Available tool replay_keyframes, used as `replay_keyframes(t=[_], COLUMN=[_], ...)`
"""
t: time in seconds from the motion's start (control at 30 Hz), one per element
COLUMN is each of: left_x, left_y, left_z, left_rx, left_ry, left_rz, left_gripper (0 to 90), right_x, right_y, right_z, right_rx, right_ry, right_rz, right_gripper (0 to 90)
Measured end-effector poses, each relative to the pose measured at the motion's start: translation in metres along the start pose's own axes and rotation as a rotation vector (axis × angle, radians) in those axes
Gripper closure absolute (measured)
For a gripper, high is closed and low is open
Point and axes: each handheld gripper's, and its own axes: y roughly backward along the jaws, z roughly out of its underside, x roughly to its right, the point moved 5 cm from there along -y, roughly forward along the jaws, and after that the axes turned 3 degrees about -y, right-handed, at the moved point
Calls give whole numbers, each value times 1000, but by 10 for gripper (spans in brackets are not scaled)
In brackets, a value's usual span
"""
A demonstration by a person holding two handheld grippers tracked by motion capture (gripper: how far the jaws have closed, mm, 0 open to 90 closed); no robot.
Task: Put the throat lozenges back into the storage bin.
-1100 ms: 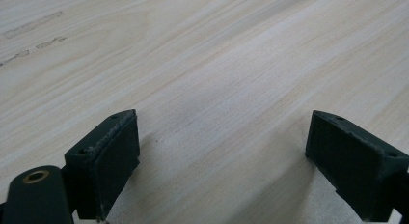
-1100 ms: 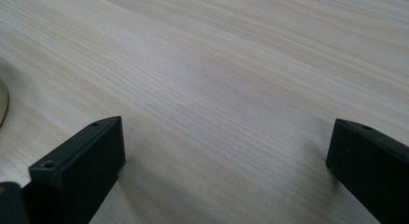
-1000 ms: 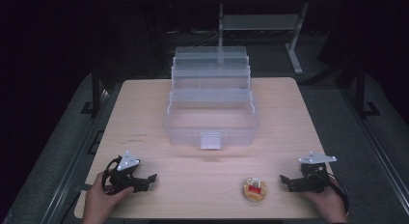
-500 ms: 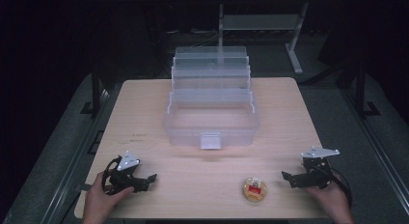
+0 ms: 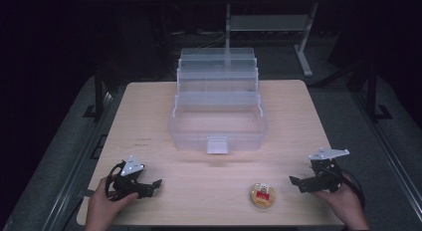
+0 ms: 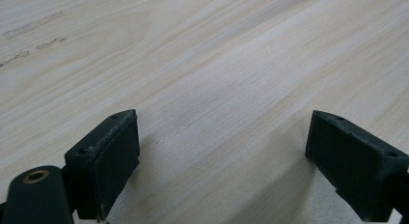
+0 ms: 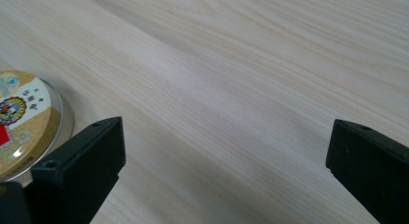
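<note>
Near the table's front edge sits the round tin, just left of your wide-open, empty right gripper; swing it left, straddle the tin squarely, then close.

Black tools, grey three-cornered plates
</note>
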Motion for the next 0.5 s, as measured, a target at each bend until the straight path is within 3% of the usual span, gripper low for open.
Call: replay_keyframes(t=[0.5], left_x=[0], left_y=[0], left_z=[0], left_rx=[0], left_ry=[0], left_rz=[1], left_gripper=[109], right_x=[-11], right_y=[9], right_z=[-8], right_rx=[-37], right_ry=[58], right_rz=[-32], right_gripper=[0])
